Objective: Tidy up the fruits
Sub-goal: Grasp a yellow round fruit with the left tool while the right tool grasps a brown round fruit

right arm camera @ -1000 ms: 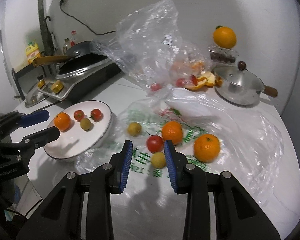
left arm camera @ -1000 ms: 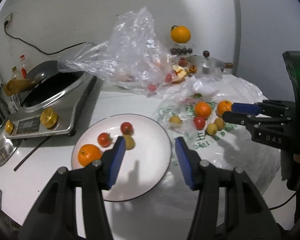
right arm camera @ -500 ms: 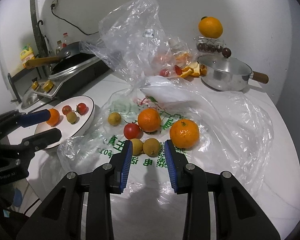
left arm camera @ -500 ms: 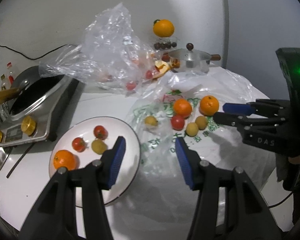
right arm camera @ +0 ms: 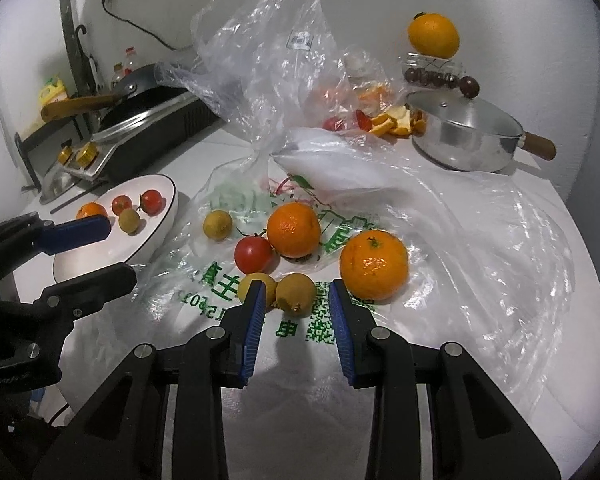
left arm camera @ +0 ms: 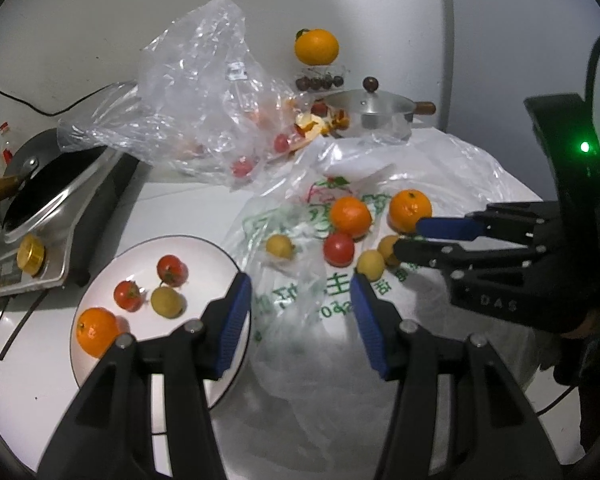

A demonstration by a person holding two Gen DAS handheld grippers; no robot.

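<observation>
A white plate (left arm camera: pixel 204 264) holds an orange (left arm camera: pixel 96 330), two tomatoes and a yellow-green fruit. On the printed plastic bag (right arm camera: pixel 220 280) lie two oranges (right arm camera: pixel 374 266), a tomato (right arm camera: pixel 254 254) and several small yellow fruits. My right gripper (right arm camera: pixel 296 320) is low over the bag. One small yellow fruit (right arm camera: pixel 296 294) sits between its fingertips, with gaps on both sides, so the jaws are open. My left gripper (left arm camera: pixel 300 320) hangs open and empty over the plate's right rim and the bag's edge. Each gripper also shows in the other's view: right gripper (left arm camera: pixel 410 238), left gripper (right arm camera: pixel 120 249).
A crumpled clear bag (left arm camera: pixel 196 100) with tomatoes and peel stands behind. An induction cooker with a wok (left arm camera: pixel 52 200) is at the left. A lidded steel pot (right arm camera: pixel 464 136) and an orange on a jar (right arm camera: pixel 434 36) stand at the back by the wall.
My left gripper has shifted right, from over the plate to its right rim and the bag. My right gripper has dropped closer to the fruits; a small yellow fruit now lies between its tips.
</observation>
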